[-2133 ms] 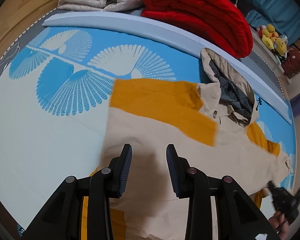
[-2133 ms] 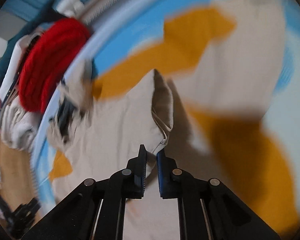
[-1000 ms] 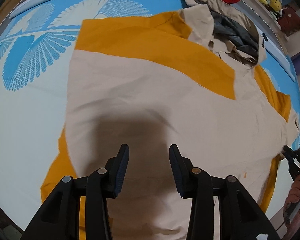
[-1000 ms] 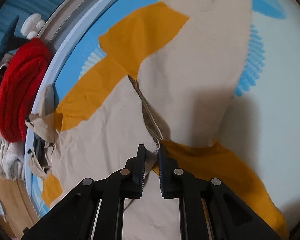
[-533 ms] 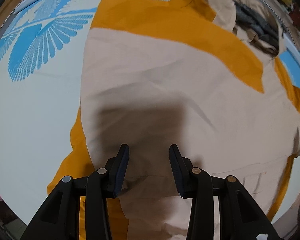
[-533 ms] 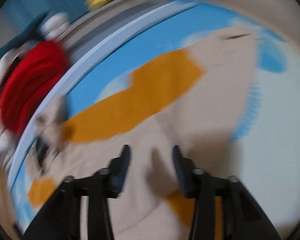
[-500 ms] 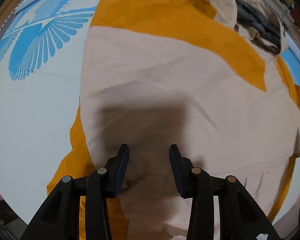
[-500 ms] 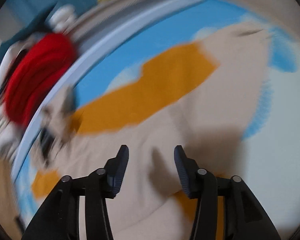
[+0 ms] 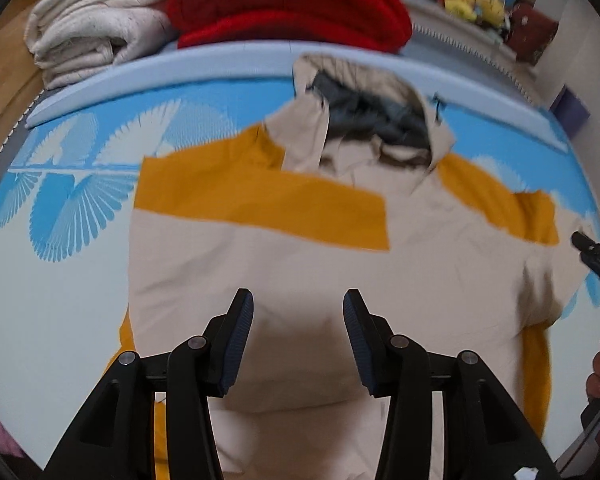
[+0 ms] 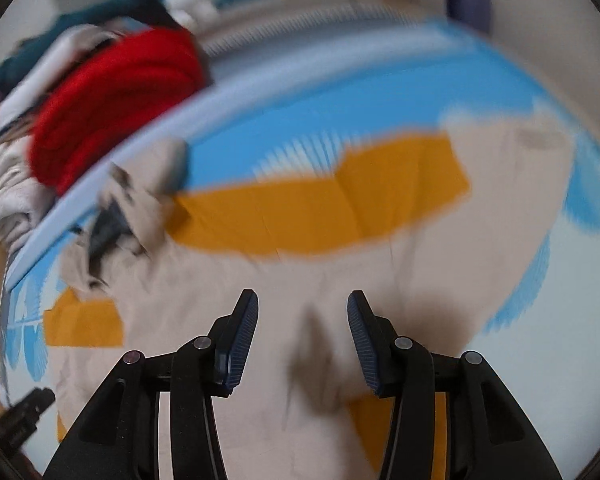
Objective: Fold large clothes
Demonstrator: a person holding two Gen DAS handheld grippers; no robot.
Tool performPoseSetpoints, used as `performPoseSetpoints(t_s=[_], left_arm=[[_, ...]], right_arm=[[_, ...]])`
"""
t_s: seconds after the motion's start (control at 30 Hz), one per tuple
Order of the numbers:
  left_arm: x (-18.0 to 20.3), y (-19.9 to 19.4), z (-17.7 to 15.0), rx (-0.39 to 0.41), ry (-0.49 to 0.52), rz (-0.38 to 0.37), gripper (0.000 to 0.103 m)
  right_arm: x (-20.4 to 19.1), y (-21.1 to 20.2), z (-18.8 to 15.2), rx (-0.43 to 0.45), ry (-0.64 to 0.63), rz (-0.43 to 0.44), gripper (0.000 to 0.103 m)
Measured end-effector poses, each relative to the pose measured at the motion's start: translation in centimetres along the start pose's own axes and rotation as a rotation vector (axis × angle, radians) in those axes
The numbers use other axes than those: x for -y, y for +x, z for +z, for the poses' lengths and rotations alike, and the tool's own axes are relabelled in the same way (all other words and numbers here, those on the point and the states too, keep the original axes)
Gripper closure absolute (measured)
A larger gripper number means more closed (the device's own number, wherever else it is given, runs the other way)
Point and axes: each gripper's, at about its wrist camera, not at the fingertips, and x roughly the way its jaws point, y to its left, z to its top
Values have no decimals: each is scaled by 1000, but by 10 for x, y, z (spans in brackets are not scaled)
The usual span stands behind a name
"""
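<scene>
Both my tools, left (image 9: 298, 334) and right (image 10: 302, 336), hang released above the jacket (image 9: 300, 264); its hood (image 9: 372, 120) points toward the bed's far edge.

Left gripper (image 9: 298, 322) and right gripper (image 10: 303, 324), jaws apart, empty, pointing steeply downward.

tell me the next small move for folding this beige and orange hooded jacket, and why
Probably bring the left gripper down to the near hem of the beige and orange hooded jacket and pinch it. Both sleeves already lie folded across the body, the jacket rests flat on the blue and white patterned mat, and both grippers hover with jaws open and empty, the right gripper included.
</scene>
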Motion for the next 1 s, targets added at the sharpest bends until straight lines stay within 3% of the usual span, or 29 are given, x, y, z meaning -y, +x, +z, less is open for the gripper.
performPoseSetpoints(t_s=[0.1,0.3,0.43,0.63,0.7,0.77,0.83,1.0], left_arm=[[1,-8,8,48,-6,-8,60],[2,-7,8,33,-15,-4,56],[1,-7,8,30,-17,19,56],[1,-7,9,26,-27,7,55],[3,-7,9,26,-17,5,55],[6,-6,9,28,-7,5,55],[7,-4,8,27,-4,6,55],[15,0,5,18,10,5,55]], right_arm=[[6,-29,21,110,-47,8,55],[54,-52,48,183,25,-63,55],[92,-53,49,166,84,-104,55],[131,-40,43,104,161,-65,56],[148,-39,43,92,202,-52,61],[167,-41,44,89,246,-30,74],[190,-45,48,102,294,-18,80],[257,-50,54,133,416,-50,81]])
